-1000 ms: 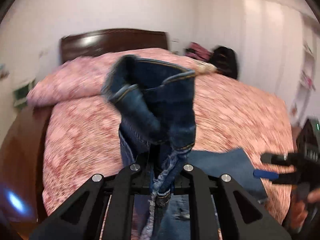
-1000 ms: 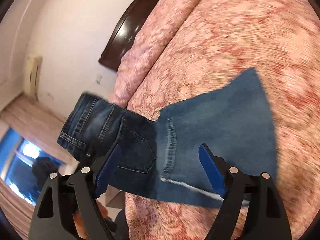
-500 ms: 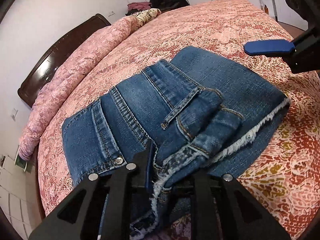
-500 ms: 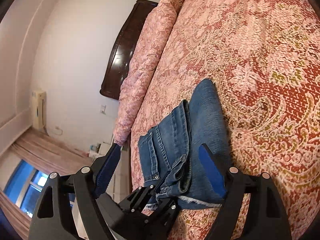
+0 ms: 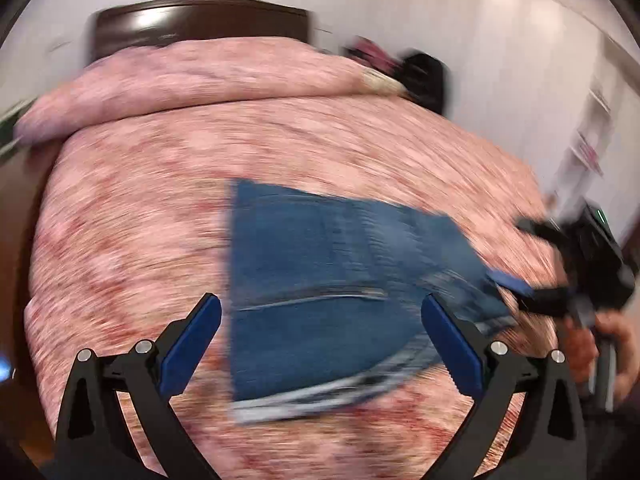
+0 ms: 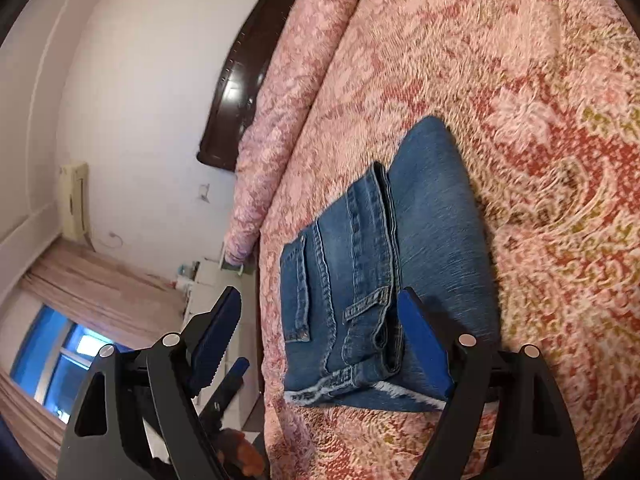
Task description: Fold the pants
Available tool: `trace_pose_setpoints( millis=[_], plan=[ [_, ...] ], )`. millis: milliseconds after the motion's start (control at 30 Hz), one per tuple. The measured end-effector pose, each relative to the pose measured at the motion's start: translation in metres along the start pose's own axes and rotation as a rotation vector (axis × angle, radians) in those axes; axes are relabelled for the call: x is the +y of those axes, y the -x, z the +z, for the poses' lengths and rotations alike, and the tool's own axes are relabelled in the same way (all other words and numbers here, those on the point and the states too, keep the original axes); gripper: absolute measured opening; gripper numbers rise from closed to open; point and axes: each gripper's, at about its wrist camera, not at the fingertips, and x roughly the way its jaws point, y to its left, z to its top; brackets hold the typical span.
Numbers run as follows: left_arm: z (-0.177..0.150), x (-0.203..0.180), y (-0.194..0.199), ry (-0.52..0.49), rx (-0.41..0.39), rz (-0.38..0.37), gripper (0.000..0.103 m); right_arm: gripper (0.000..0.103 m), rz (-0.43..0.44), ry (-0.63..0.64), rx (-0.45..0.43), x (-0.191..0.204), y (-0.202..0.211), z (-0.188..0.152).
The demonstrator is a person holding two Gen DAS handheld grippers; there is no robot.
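1. Now, from my seat: folded pants [image 6: 384,280] lie flat on the bed [image 6: 540,100], on its pink-and-red patterned cover, waistband and belt loop facing up, frayed hem at the near edge.
2. Left tongs [image 5: 320,344]: the jaws have just been opening and now stand spread wide. Nothing between the pads; the pants [image 5: 332,292] lie on the bed beyond the gap, apart from both fingers. This view is badly motion-blurred.
3. Right tongs [image 6: 320,344]: jaws apart, gripping nothing. I see the pants' near end lined up with the gap; the right-hand pad overlaps the denim in the picture, but I cannot tell whether it touches.
4. In the left view, the right tongs [image 5: 516,284] sit at the pants' right edge, a hand [image 5: 608,352] behind them.
5. Dark headboard [image 5: 196,20] at the far end of the bed.
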Motion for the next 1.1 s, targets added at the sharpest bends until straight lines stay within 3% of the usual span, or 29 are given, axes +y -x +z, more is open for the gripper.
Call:
trace_pose_setpoints(
  millis=[200, 267, 467, 667, 700, 733, 800, 900, 933, 1100],
  plan=[
    [-0.024, 0.074, -0.018, 0.307, 0.048, 0.033, 0.100, 0.080, -0.067, -0.039, 0.010, 0.008, -0.030, 0.019],
    [-0.030, 0.082, -0.029, 0.363, 0.085, 0.024, 0.100, 0.080, -0.074, -0.063, 0.021, 0.005, -0.038, 0.027],
    [-0.038, 0.088, -0.028, 0.433, 0.067, -0.028, 0.100, 0.080, -0.185, -0.101, 0.078, -0.003, -0.066, 0.044],
    [-0.050, 0.091, -0.017, 0.545, 0.055, -0.208, 0.101, 0.080, -0.354, 0.058, 0.222, 0.012, -0.101, 0.043],
    [-0.049, 0.093, -0.018, 0.557, 0.054, -0.229, 0.101, 0.076, -0.357, 0.072, 0.238, 0.013, -0.101, 0.041],
    [-0.048, 0.092, -0.020, 0.568, 0.052, -0.245, 0.101, 0.064, -0.358, 0.102, 0.263, 0.018, -0.104, 0.041],
    [-0.041, 0.094, -0.024, 0.582, 0.053, -0.260, 0.101, 0.051, -0.393, 0.174, 0.311, 0.025, -0.109, 0.039],
    [-0.044, 0.094, -0.023, 0.591, 0.055, -0.261, 0.101, 0.017, -0.350, 0.153, 0.341, 0.023, -0.108, 0.039],
    [-0.045, 0.094, -0.022, 0.590, 0.057, -0.259, 0.101, 0.012, -0.331, 0.154, 0.334, 0.024, -0.107, 0.040],
    [-0.043, 0.093, -0.022, 0.577, 0.061, -0.250, 0.101, 0.010, -0.295, 0.193, 0.292, 0.055, -0.099, 0.040]
  ],
)
